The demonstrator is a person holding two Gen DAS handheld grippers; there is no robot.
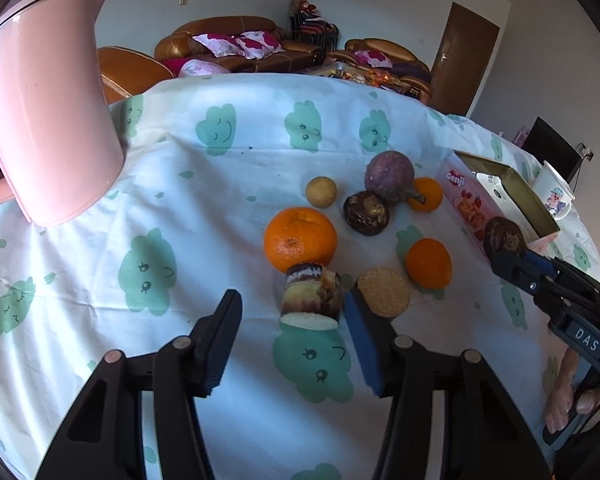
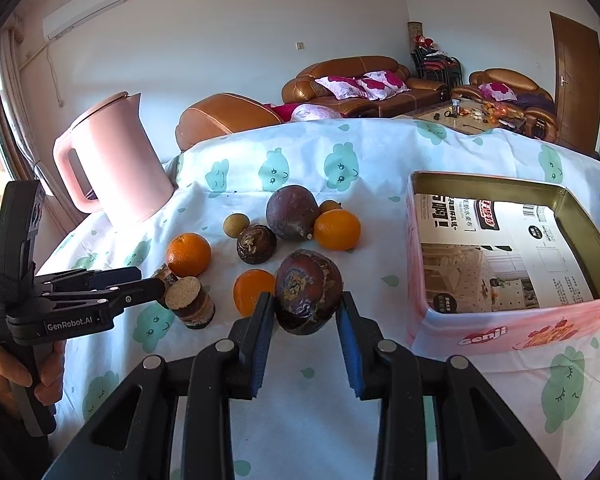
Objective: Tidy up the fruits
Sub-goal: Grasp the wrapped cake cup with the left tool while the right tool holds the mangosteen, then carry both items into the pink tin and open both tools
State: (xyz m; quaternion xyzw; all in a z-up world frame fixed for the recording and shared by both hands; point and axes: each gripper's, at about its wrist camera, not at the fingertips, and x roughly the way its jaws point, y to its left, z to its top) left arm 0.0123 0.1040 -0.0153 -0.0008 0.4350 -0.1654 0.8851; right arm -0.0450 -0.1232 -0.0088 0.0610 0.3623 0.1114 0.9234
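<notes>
My right gripper (image 2: 305, 312) is shut on a dark brown water chestnut (image 2: 308, 290) and holds it above the cloth, left of the open pink tin (image 2: 500, 320). It also shows in the left wrist view (image 1: 504, 238) beside the tin (image 1: 470, 204). My left gripper (image 1: 292, 312) is open and low over the cloth, with a sugarcane piece (image 1: 310, 296) just ahead between its fingertips. Oranges (image 1: 300, 238) (image 1: 428, 263), a purple passion fruit (image 1: 389, 177), another water chestnut (image 1: 366, 213) and a small tan longan (image 1: 321, 191) lie on the cloth.
A pink kettle (image 1: 48, 120) stands at the left on the cloud-print tablecloth (image 1: 180, 208). A white mug (image 1: 554, 196) stands behind the tin. A round tan cork-like piece (image 1: 384, 291) lies by my left gripper's right finger. Sofas stand beyond the table.
</notes>
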